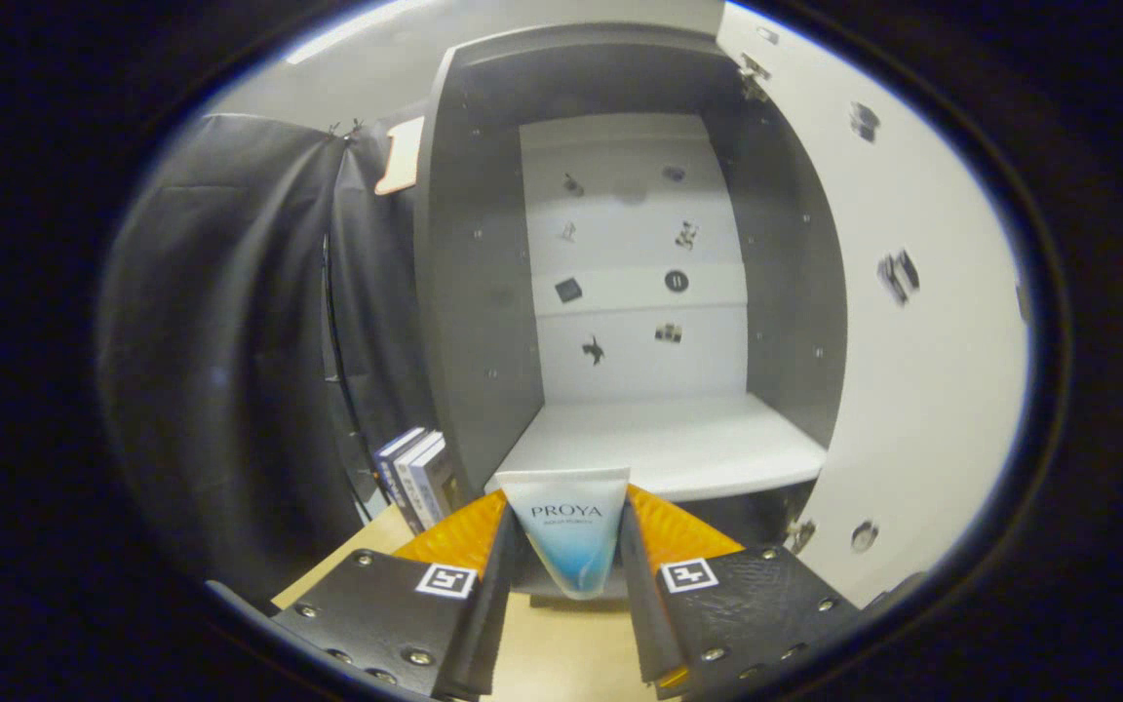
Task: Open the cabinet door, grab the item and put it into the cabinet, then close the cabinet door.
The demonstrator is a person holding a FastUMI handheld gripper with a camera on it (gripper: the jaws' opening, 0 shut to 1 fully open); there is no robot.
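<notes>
1. Gripper view, low centre of the frame: I see my gripper (569,546) closed to a narrow gap, both fingers (484,585) pressing the sides of a white plastic squeeze tube with a blue gradient toward its lower end (569,531), flat crimped end up.
2. Beneath the fingers lies a pale wooden tabletop (561,653).
3. Lower left, just beside the cabinet's foot, a few upright books with dark and light spines (415,478) stand on that tabletop.
4. Directly beyond the tube, mid-frame, is the grey cabinet with a white shelf (669,444); the tube is in front of the shelf edge, not inside yet.
5. Right of the frame, the white cabinet door (912,390) stands swung open.
6. Centre top, the cabinet's white back panel (635,253) carries small dark stickers.
7. Left of the frame, black cloth (230,341) hangs.
</notes>
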